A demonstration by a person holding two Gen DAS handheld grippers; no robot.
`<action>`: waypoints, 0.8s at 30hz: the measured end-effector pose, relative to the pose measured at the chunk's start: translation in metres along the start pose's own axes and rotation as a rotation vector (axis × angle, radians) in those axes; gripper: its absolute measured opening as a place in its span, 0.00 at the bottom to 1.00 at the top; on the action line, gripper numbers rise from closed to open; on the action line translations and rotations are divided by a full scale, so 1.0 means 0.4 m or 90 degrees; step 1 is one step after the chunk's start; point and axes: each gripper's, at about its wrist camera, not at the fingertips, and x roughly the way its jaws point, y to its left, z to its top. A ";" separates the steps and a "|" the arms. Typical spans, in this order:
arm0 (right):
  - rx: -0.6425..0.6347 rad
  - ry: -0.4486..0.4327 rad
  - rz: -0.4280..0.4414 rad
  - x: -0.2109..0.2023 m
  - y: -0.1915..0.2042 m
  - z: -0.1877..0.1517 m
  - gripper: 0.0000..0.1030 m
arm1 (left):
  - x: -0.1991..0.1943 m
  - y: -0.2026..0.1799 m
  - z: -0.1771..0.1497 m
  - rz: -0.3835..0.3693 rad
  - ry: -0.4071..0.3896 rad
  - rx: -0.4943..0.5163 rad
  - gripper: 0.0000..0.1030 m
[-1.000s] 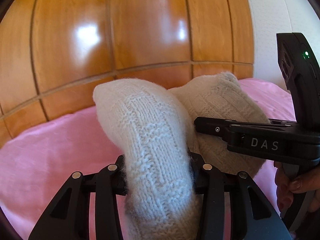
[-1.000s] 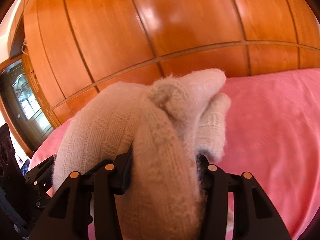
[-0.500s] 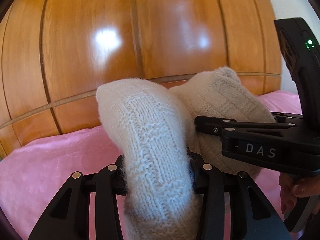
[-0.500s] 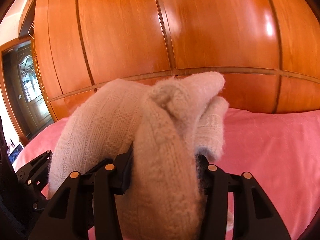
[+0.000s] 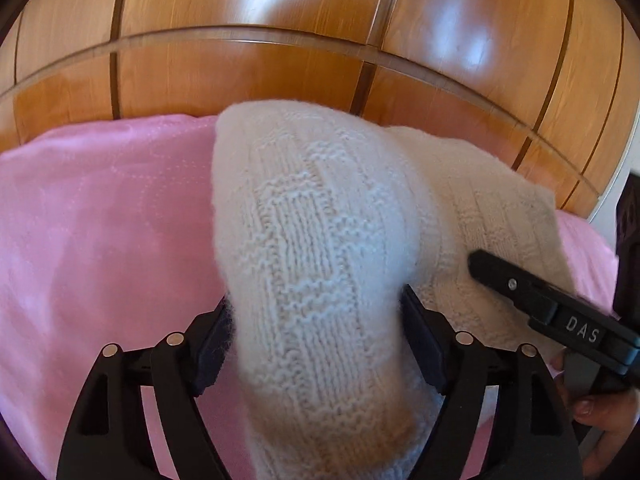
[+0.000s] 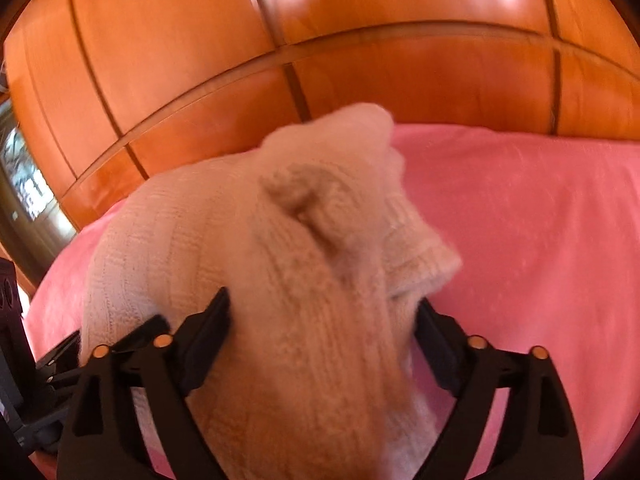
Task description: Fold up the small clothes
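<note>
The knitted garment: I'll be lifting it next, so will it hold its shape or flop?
The knitted garment likely flops: it bulges and drapes between the left gripper and the right gripper, whose jaws are opening. Its fuzzy, thick wool probably grips rather than slips. It looks light and should settle softly on the pink bedspread.

Pink bedspread (image 5: 100, 220) below glossy wooden panelled wall (image 5: 248, 76) (light glare); doorway (image 6: 28, 188) far left

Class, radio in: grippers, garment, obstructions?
Left gripper, right gripper: jaws opening, cream knitted woollen garment between them. Pink bedsheet beneath. No obstruction seen.
</note>
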 end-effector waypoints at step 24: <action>-0.008 -0.159 -0.181 -0.269 0.047 -0.182 0.98 | -0.196 -0.063 -0.127 0.154 -0.104 0.021 0.93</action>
